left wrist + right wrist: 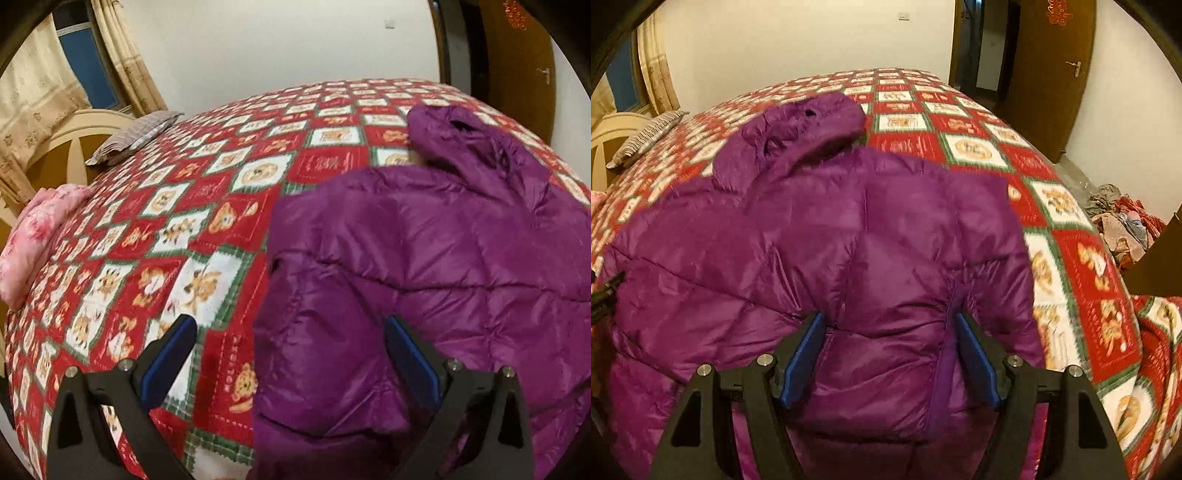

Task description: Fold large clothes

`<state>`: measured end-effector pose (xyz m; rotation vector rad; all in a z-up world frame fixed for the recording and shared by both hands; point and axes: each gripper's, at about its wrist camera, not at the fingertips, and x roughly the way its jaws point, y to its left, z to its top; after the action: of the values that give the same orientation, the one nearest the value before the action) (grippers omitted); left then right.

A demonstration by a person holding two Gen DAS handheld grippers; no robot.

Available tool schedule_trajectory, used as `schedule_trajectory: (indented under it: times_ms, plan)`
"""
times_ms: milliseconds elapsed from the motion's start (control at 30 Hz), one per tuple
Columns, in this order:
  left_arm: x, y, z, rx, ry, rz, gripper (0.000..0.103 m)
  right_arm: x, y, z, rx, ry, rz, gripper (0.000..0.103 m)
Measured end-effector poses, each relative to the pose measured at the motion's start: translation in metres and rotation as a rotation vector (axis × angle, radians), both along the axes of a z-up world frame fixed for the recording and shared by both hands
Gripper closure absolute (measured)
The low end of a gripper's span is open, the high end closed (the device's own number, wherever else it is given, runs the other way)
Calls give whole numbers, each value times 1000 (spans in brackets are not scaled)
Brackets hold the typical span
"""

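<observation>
I see the purple jacket [820, 258] lying hood-away, its near end under my spread, empty right gripper [890, 321], nearer than the left

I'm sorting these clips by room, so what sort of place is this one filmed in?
Most likely a home bedroom: a large bed under a red patchwork bedspread, a striped pillow by the cream headboard, and a curtained window. A purple puffer jacket lies spread on the bed.

The jacket [827, 258] lies on the bed [1082, 266], pillow [646, 136] behind.
</observation>
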<state>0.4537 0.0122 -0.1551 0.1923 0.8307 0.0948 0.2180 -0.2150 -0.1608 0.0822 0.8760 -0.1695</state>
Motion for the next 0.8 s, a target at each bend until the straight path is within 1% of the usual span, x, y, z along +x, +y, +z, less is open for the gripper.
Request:
schedule_trajectory:
  times_ms: [67, 167, 200, 233, 300, 367, 400, 467, 533, 600, 633, 667, 733, 800]
  plan:
    - [10, -2, 16, -44, -11, -29, 0, 6, -6, 16, 40, -41, 5, 30]
    - [40, -9, 46, -123, -46, -52, 0, 38, -20, 33, 134, -54, -12, 30]
    - [52, -13, 52, -149, -39, -70, 0, 55, -24, 36, 164, -50, -13, 30]
    - [69, -19, 57, -176, -16, -100, 0, 70, -27, 39, 181, -48, -22, 30]
    - [106, -31, 61, -201, 5, -110, 0, 103, -35, 40, 224, -34, -33, 30]
    - [135, -37, 59, -202, 21, -103, 0, 135, -39, 38, 261, -3, -32, 30]
    - [148, -41, 56, -196, 36, -96, 0, 144, -38, 36, 253, 20, -37, 30]
    - [157, -48, 50, -188, 52, -94, 0, 156, -37, 28, 207, 92, -45, 30]
    - [160, -55, 45, -175, 48, -138, 0, 149, -37, 25, 180, 80, -12, 30]
    - [166, -67, 43, -102, 26, -154, 0, 146, -38, 26, 107, 63, 7, 30]
    - [173, -74, 42, -61, 8, -153, 0, 147, -41, 28, 94, 46, 13, 30]
    - [178, -77, 42, -55, 3, -159, 0, 151, -44, 34, 103, 17, 22, 30]
    - [190, -83, 40, -91, 14, -185, 0, 161, -50, 39, 145, -15, 22, 30]
    - [210, -92, 36, -132, 51, -206, 0, 185, -54, 39, 202, -22, 21, 30]
